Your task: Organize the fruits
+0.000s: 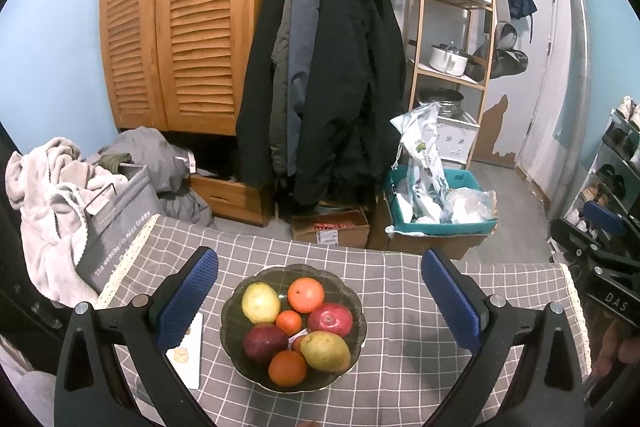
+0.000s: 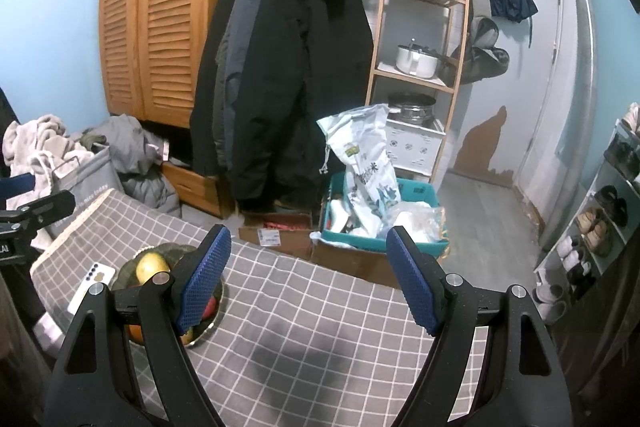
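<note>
- Seven fruits or so sit in the dark scalloped bowl, low in the centre of your left wrist view: a yellow-green fruit at upper left, a large orange beside it, a red apple to the right, a small mandarin in the middle, a dark red apple at lower left, a pear at lower right, and another orange at the bottom.
- Your left gripper hangs over that bowl with its blue pads standing wide apart; nothing is between them but the fruit seen past them.
- Your right gripper also stands wide apart and holds nothing; it frames bare checked tablecloth.
- In your right wrist view the bowl lies at lower left, mostly hidden behind the left finger.
- A white phone lies on the cloth just left of the bowl.
- Beyond the table's far edge, at the top of both frames, you see dark coats on a rail and a teal crate on the floor.
</note>
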